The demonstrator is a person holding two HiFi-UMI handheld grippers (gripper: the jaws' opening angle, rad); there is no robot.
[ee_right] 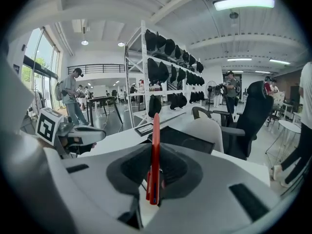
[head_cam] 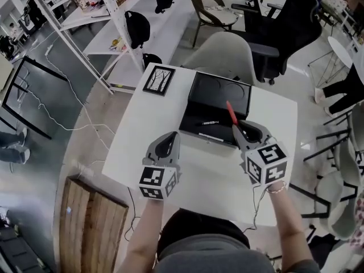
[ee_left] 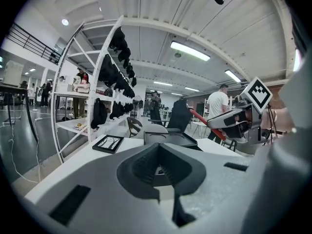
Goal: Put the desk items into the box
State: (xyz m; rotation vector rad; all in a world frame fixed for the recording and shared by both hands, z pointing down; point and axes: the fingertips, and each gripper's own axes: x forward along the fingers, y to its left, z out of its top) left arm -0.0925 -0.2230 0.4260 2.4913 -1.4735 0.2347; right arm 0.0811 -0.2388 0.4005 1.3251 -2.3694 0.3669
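Note:
An open black box lies at the far middle of the white table. A black pen and a white strip lie near the box's front edge. My right gripper is shut on a red pen, which sticks out forward over the box's front right part; the right gripper view shows the red pen upright between the jaws of my right gripper. My left gripper hovers over bare table left of the box, jaws together with nothing in them. A framed picture lies beyond it.
A pale shell chair stands behind the table and a black office chair beyond it. A white shelf rack fills the far left. A wooden board lies on the floor at the near left, with cables beside it.

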